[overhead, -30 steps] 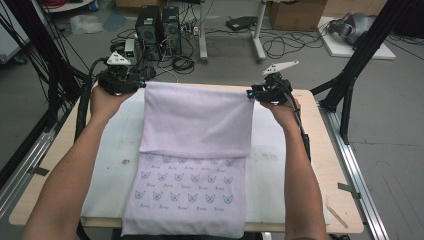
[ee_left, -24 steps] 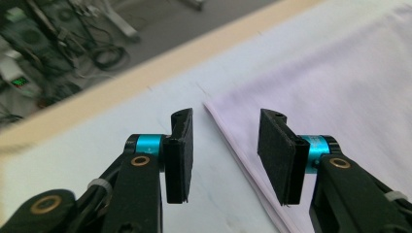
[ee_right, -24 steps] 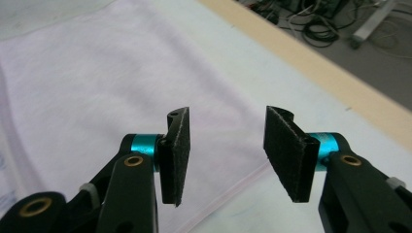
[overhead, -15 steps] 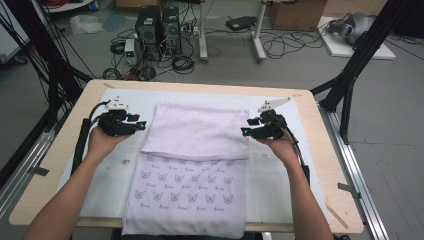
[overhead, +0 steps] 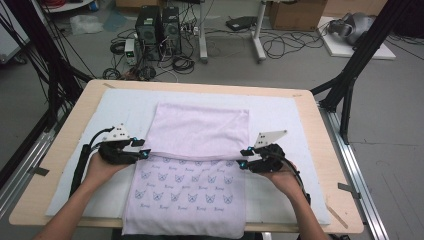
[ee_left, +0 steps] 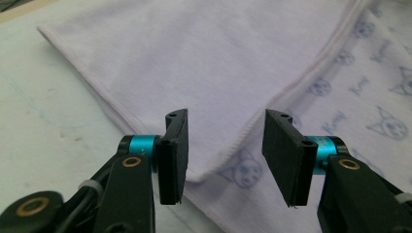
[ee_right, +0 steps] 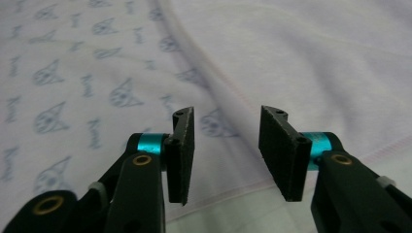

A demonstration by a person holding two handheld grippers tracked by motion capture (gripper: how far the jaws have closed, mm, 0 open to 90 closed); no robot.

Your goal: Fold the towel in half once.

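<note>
A pale lilac cloth (overhead: 200, 130) lies on the white mat, its far part folded over toward me with the plain side up. Its hem (overhead: 192, 155) runs across the cat-printed near part (overhead: 185, 195). My left gripper (overhead: 145, 152) sits at the hem's left end. Its jaws have just been opening and stand apart over the folded corner (ee_left: 214, 160) without pressing it. My right gripper (overhead: 241, 159) is at the hem's right end. Its jaws have just been closing a little but stand open (ee_right: 227, 112), with the cloth's edge (ee_right: 228, 191) lying below them, untouched.
The white mat (overhead: 100, 115) covers most of the wooden table (overhead: 65, 125), with bare mat on both sides of the cloth. Black frame legs (overhead: 350, 75) stand at the right. Computers (overhead: 157, 27) and cables sit on the floor beyond the far edge.
Both hands came down and toward me, bringing the cloth's far edge over onto the printed part. The flap now lies flat, and both grippers' jaws stand off it.
</note>
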